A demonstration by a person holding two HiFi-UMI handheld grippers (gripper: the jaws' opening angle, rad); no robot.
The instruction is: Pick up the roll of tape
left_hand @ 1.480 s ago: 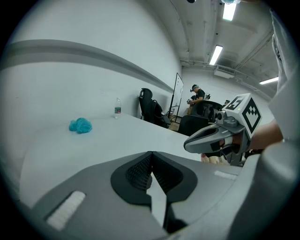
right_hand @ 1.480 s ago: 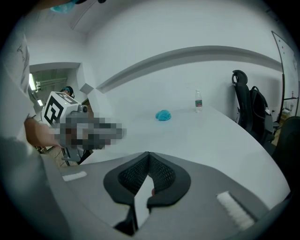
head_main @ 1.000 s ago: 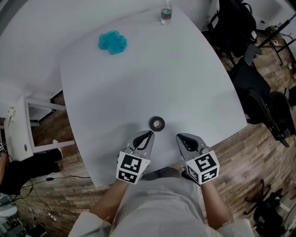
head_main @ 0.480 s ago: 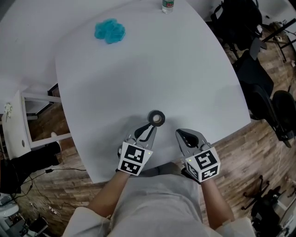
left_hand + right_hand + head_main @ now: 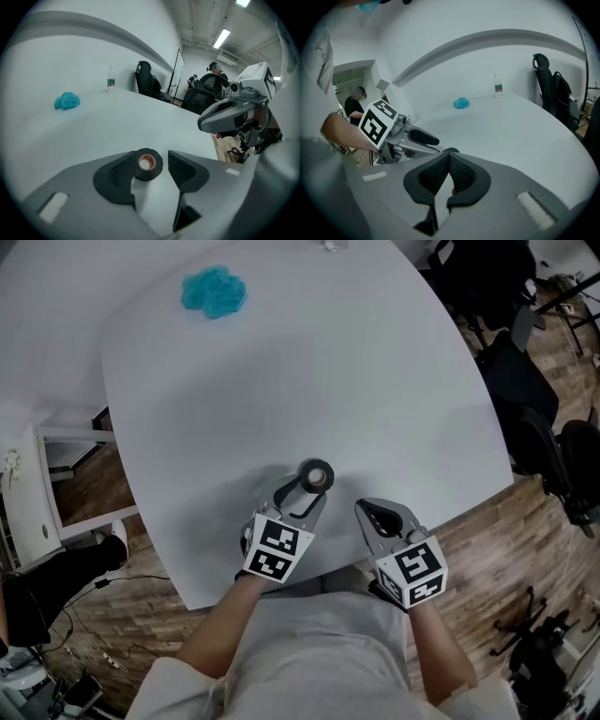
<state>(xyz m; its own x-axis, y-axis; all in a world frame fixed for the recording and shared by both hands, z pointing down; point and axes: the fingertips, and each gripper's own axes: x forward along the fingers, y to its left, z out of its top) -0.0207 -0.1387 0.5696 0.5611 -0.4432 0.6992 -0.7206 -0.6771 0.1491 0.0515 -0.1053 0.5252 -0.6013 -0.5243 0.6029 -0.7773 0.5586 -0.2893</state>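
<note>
The left gripper point(image 5: 150, 157) has its two dark ribbed pads spread, and the small black roll of tape with a pale cardboard core point(image 5: 149, 164) sits in the gap between them. The roll is not centred. It lies against or just beside the left-hand pad, while a clear strip of table shows between it and the other pad. It also sits out near the tips of the pads, not deep in the throat. From the head view the left gripper point(image 5: 305, 491) reaches forward over the near edge of the white round table point(image 5: 281, 381), with the roll point(image 5: 316, 475) at its front end, apparently lying flat.

The right gripper point(image 5: 448, 159) has its pads pressed together at the tips with nothing between them. It hovers just beside the left one, near the table edge point(image 5: 380, 519).

Farther out, a crumpled turquoise cloth point(image 5: 214, 291) and a clear plastic water bottle point(image 5: 110, 79) sit at the far side of the table, well apart from the work. Black office chairs point(image 5: 506, 381) stand beyond the table's right edge.

The likely trouble is the closing itself. Because one pad meets the roll first, it may shove the roll sideways across the smooth tabletop. With the grip so far toward the tips, the curved outer wall could squirt forward out of the pads. A lift begun before both pads bear evenly could let the roll tilt and drop.
</note>
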